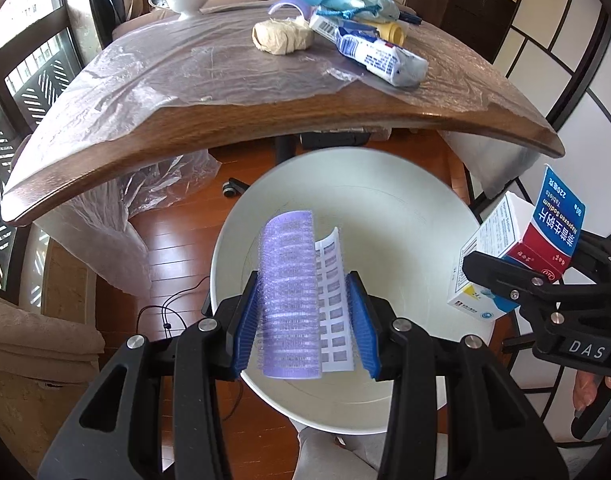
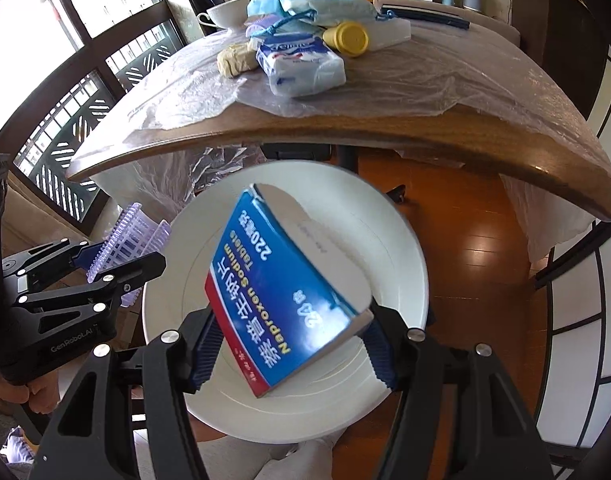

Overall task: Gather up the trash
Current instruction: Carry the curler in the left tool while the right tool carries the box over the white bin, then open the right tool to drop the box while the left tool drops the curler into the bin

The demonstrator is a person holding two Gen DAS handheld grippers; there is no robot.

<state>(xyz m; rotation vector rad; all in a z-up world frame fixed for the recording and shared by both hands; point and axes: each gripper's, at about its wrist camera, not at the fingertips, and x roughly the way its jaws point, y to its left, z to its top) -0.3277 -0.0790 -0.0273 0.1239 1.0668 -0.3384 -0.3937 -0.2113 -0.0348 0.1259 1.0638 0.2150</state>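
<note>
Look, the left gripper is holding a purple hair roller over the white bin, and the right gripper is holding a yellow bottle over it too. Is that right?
Not quite. The right gripper is shut on a blue and red medicine box, not a yellow bottle; the right wrist view shows this. The yellow bottle lies on the table. The rest is right: the left gripper holds the purple hair roller over the white bin.

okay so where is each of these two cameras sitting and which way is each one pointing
Left wrist view: sits on the left gripper, facing steeply down along its fingers at the purple velcro hair roller it clamps above the round white bin; the right gripper shows at the right edge.
Right wrist view: sits on the right gripper, angled down at the blue-and-red tablet box it clamps over the same bin; the left gripper and a hand show at left.
Shared: bin, both grippers, plastic-covered wooden table.
</note>
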